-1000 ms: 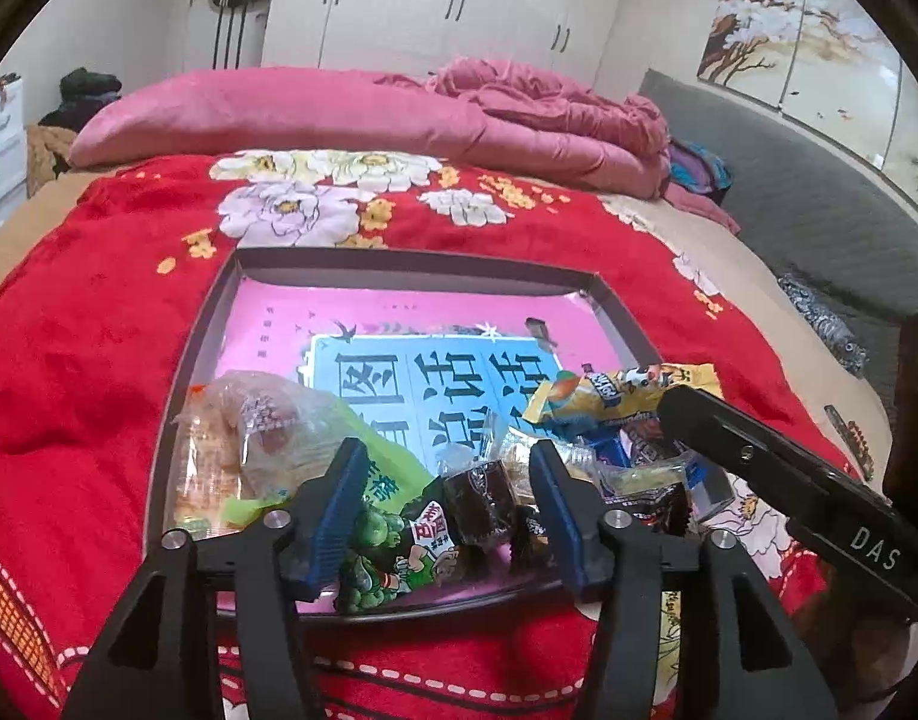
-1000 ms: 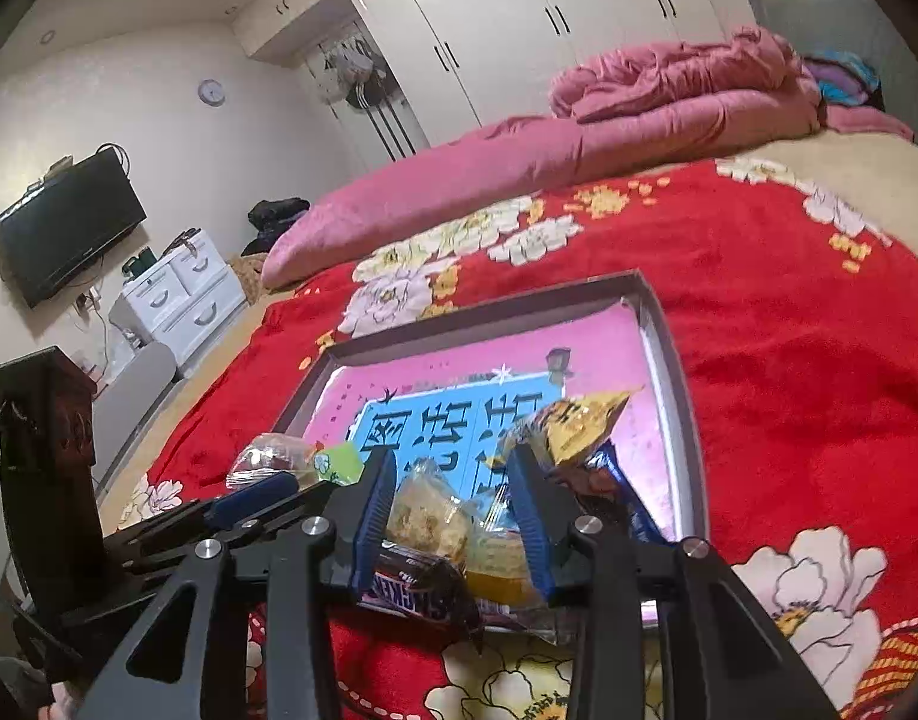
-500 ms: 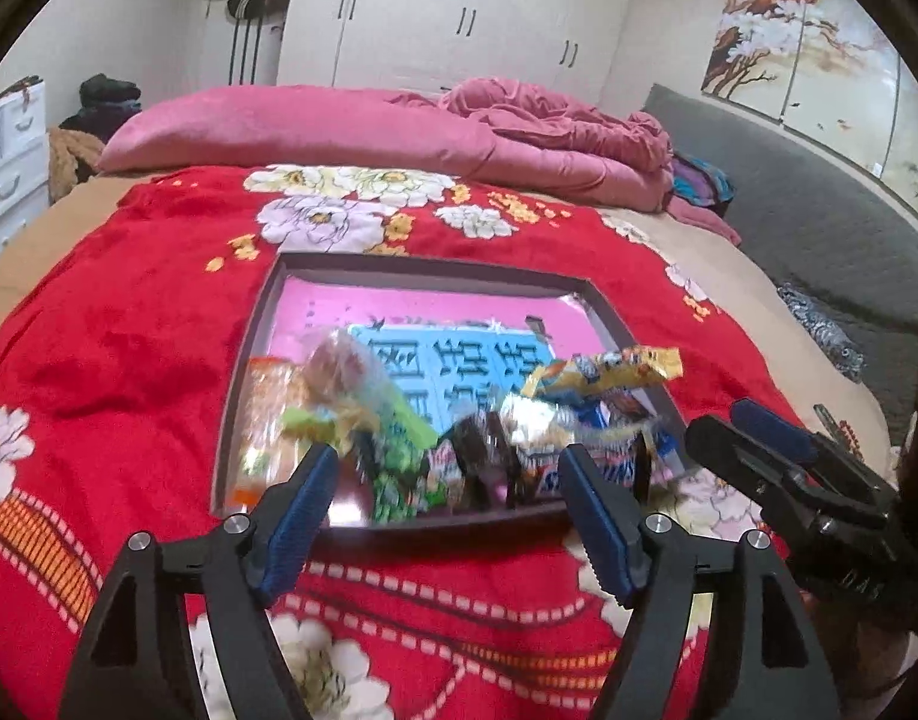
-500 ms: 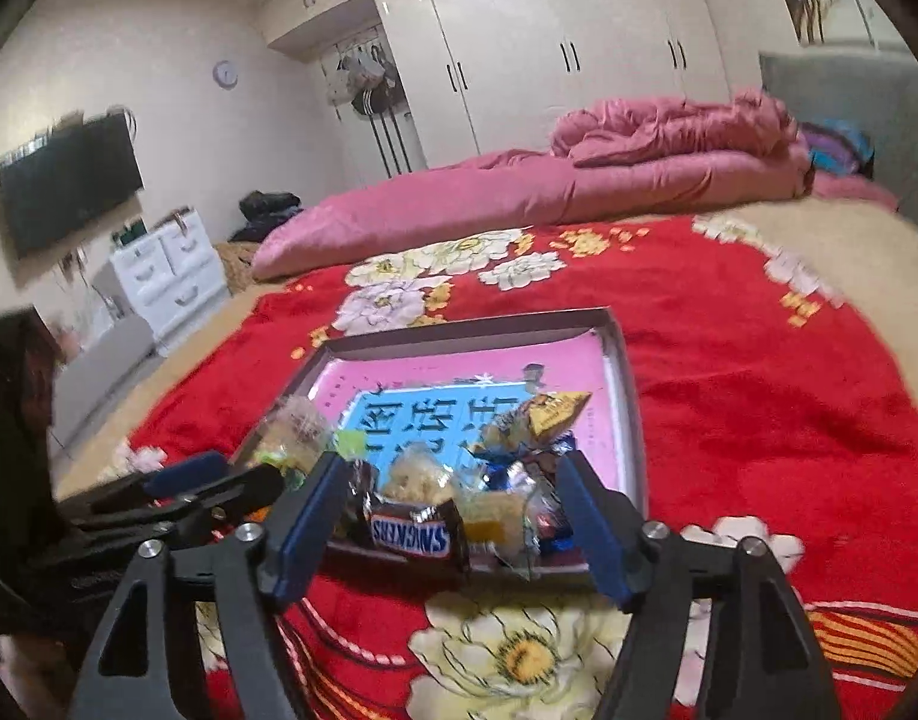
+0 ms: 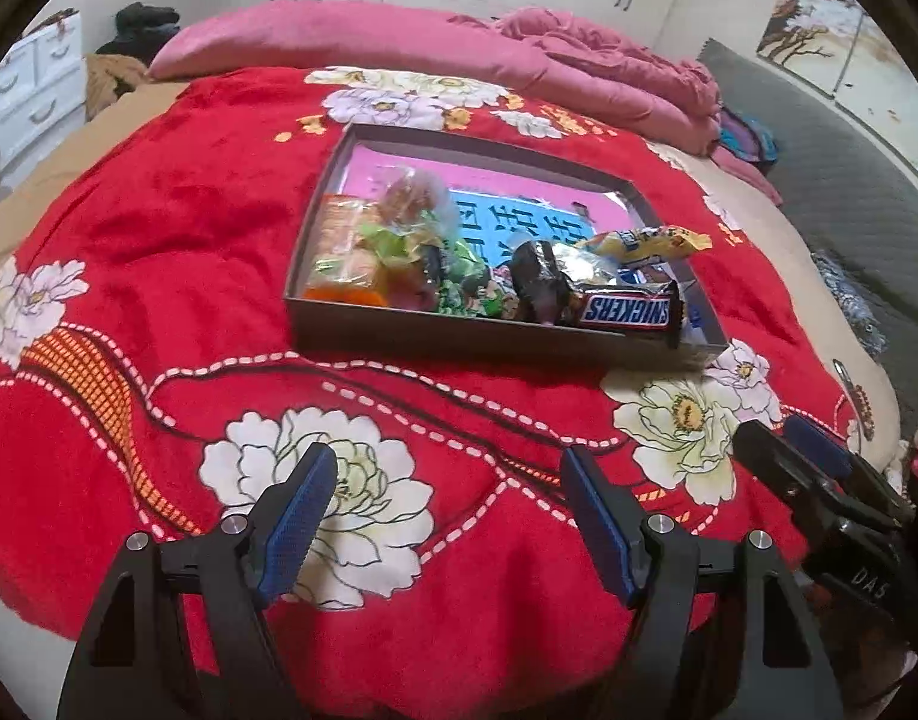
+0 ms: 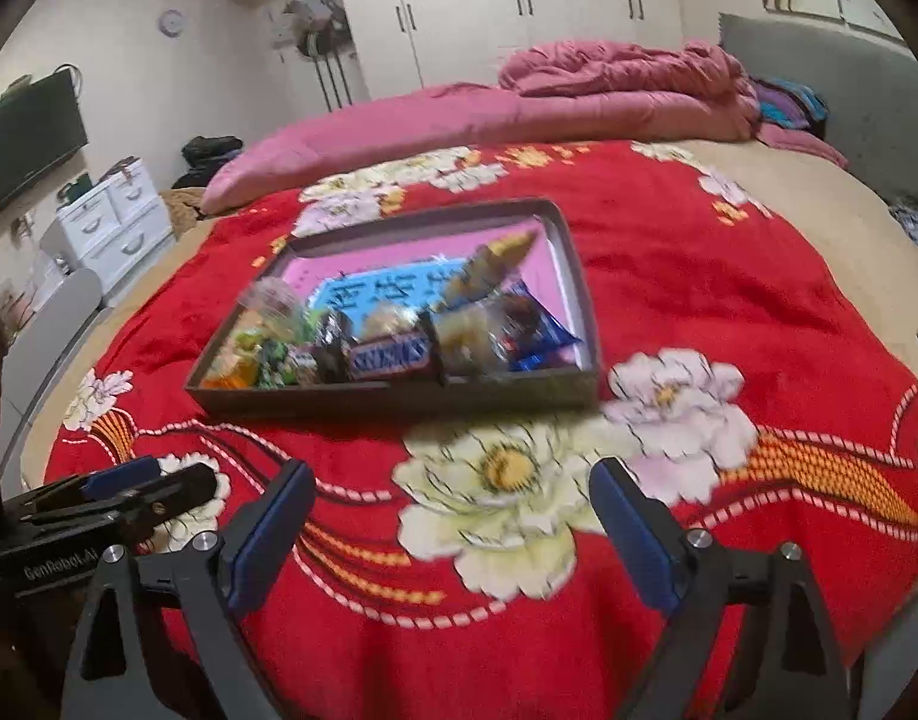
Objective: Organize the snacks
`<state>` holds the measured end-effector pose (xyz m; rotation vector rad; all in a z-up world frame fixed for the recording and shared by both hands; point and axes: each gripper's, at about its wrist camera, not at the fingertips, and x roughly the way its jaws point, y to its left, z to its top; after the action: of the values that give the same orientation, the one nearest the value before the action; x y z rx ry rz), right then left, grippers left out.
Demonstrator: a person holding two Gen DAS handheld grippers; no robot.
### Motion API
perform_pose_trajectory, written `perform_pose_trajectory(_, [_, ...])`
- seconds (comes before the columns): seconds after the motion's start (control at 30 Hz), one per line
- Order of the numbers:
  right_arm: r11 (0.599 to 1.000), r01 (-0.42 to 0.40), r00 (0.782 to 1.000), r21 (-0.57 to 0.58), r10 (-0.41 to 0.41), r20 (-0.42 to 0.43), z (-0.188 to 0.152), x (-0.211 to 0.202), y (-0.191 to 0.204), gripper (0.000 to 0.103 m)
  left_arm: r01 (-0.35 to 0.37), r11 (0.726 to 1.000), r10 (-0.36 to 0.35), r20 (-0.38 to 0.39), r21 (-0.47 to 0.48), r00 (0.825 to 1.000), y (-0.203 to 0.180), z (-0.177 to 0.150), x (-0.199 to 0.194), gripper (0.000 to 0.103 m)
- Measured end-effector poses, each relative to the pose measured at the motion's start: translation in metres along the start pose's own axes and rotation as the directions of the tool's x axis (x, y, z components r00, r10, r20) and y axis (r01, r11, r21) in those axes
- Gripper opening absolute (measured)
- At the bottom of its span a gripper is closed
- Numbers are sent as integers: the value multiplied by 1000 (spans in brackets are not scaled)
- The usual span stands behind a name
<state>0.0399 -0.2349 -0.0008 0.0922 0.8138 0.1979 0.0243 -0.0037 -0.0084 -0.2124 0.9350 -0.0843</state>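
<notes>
A dark shallow tray (image 5: 495, 341) with a pink and blue liner lies on the red flowered bedspread; it also shows in the right wrist view (image 6: 399, 399). Several snacks sit piled along its near edge: a Snickers bar (image 5: 627, 311) (image 6: 390, 355), a dark wrapped sweet (image 5: 537, 279), green packets (image 5: 453, 282), an orange packet (image 5: 345, 276), a yellow packet (image 5: 651, 240). My left gripper (image 5: 447, 498) is open and empty, well short of the tray. My right gripper (image 6: 453, 504) is open and empty, also short of the tray.
The red bedspread (image 5: 159, 252) covers the bed. A pink pillow (image 5: 351, 36) and a bunched pink quilt (image 5: 609, 72) lie behind the tray. A white drawer unit (image 6: 117, 222) and a TV (image 6: 21, 150) stand at the left. Wardrobes (image 6: 519, 12) line the far wall.
Both grippers have pulled back from the tray toward the near edge of the bed and opened wider. The snacks stay piled in the tray.
</notes>
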Motion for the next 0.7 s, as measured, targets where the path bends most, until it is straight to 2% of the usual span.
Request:
perform_pose_trajectory(0.2, [1000,10,1000,-20,-10,28,0,-6,2,98,-12,1000,12,22,19,1000,-3,1,-3,78])
perform_pose_trajectory(0.43, [997,9,999,-74,-6,43,-1,-8,13,98,-16,1000,15,28,18,1000,-2,1,-4,78])
perform_pose_trajectory(0.7, [998,9,999,-65,-6,34,-2,-5,11,99,-5,1000,5,29,27,1000,-4,1,-5,78])
